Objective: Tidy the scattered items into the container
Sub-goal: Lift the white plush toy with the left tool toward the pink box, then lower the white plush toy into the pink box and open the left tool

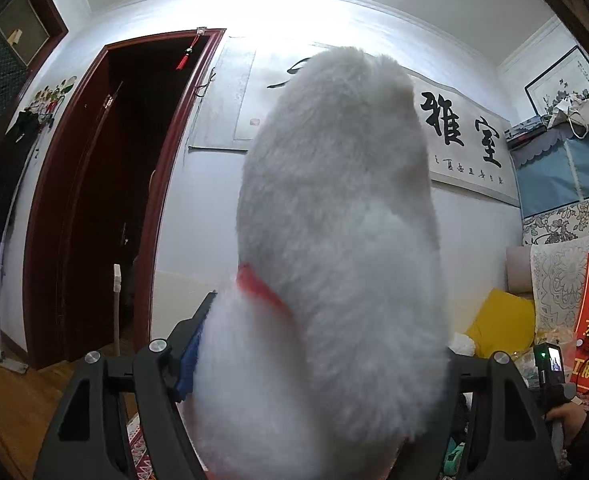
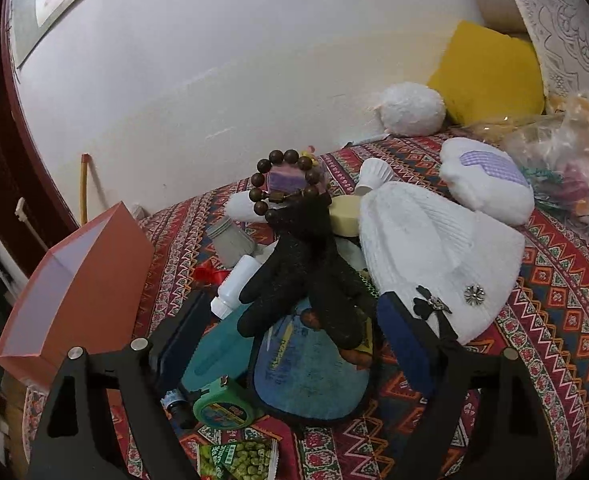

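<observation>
In the left wrist view, a dark red door frame (image 1: pixel 94 200) stands at the left, and beside it a calligraphy scroll (image 1: pixel 466 136) hangs on the white wall. The left gripper (image 1: pixel 322 360) is clamped on a white plush toy (image 1: pixel 334 240) with a red collar band; the toy fills the space between the fingers and rises high, hiding much of the wall. One blue pad (image 1: pixel 190 356) presses its left flank, while the other finger is hidden behind the fur. At the far right edge a hand (image 1: pixel 566 420) grips a handle that carries a small camera. In the right wrist view, the pink box (image 2: pixel 74 280) sits open at the left edge of a patterned bedspread (image 2: pixel 554 300), tilted, with its pale inside showing. Just right of it lies the heap of scattered things: a white bottle (image 2: pixel 234 284), a black glove (image 2: pixel 306 264) with a wooden bead bracelet (image 2: pixel 286 184) around its cuff, a teal tape measure (image 2: pixel 222 404) and a blue pouch (image 2: pixel 314 368) under the glove. The right gripper (image 2: pixel 290 336) hangs over this heap with its jaws apart; the glove's fingers lie between them, yet neither pad presses on anything. Further right, a white knit hat (image 2: pixel 434 248) with a metal stud touches the right blue finger, a white cushion (image 2: pixel 486 180) with a lilac check patch lies beyond it, and a yellow pillow (image 2: pixel 486 76) leans near the wall.
</observation>
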Demonstrator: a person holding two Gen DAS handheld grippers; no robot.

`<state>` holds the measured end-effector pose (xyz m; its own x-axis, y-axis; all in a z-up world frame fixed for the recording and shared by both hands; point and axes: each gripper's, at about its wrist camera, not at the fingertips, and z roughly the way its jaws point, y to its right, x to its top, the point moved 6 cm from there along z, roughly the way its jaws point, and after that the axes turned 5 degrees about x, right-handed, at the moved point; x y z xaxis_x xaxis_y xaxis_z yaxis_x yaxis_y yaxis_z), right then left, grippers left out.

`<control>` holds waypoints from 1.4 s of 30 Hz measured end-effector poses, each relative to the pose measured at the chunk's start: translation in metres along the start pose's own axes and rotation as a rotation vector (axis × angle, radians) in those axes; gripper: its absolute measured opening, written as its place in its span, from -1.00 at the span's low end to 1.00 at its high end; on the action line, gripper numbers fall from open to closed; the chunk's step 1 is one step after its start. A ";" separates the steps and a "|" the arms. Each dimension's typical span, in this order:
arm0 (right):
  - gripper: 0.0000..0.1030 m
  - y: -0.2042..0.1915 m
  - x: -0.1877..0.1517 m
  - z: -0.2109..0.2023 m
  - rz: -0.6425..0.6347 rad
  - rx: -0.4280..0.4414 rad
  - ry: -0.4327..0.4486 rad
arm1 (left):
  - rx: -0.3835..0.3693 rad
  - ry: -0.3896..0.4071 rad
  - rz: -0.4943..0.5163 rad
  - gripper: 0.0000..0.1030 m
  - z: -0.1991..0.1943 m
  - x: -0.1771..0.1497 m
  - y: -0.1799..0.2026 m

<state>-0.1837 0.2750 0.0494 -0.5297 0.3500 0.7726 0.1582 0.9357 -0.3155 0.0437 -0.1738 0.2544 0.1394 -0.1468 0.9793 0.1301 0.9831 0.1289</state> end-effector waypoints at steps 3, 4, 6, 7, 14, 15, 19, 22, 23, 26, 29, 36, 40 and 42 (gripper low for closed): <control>0.67 0.002 0.001 0.000 0.006 0.002 -0.001 | 0.002 -0.003 0.004 0.44 0.003 0.002 0.002; 0.67 0.002 0.001 0.000 0.007 0.002 -0.001 | 0.004 -0.003 0.005 0.44 0.003 0.002 0.002; 0.67 0.004 0.002 -0.002 0.015 0.004 0.003 | 0.002 -0.003 0.004 0.44 0.003 0.004 0.003; 0.67 0.004 0.002 -0.002 0.018 0.007 0.003 | 0.005 -0.003 0.004 0.44 0.003 0.004 0.003; 0.67 0.008 0.005 -0.005 0.039 0.023 0.009 | -0.034 0.008 0.034 0.45 0.027 0.012 0.021; 0.67 0.008 0.006 -0.005 0.044 0.025 0.010 | -0.046 0.012 0.041 0.46 0.036 0.014 0.027; 0.67 0.011 0.007 -0.006 0.066 0.040 0.009 | -0.101 -0.040 0.067 0.83 0.089 0.010 0.050; 0.67 0.013 0.007 -0.003 0.075 0.038 -0.008 | -0.036 -0.077 0.000 1.00 0.123 0.000 0.052; 0.67 0.014 0.007 -0.004 0.074 0.040 -0.009 | -0.038 -0.097 -0.001 1.00 0.128 -0.003 0.055; 0.67 0.016 0.011 -0.010 0.075 0.048 0.009 | -0.028 -0.125 0.040 1.00 0.134 -0.009 0.066; 0.67 0.023 0.018 -0.016 0.105 0.068 0.026 | -0.027 -0.133 0.055 1.00 0.130 -0.010 0.079; 0.67 0.053 0.029 -0.032 0.233 0.128 0.056 | -0.025 -0.231 -0.018 1.00 0.110 -0.035 0.108; 0.67 0.097 0.037 -0.045 0.389 0.152 0.099 | -0.056 -0.348 -0.094 1.00 0.083 -0.073 0.134; 0.67 0.128 0.036 -0.049 0.501 0.169 0.109 | -0.059 -0.398 -0.093 1.00 0.068 -0.094 0.149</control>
<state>-0.1415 0.4092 0.0643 -0.3330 0.7625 0.5547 0.2282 0.6359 -0.7372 -0.0171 -0.0064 0.1926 -0.2643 -0.1696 0.9494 0.1817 0.9580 0.2217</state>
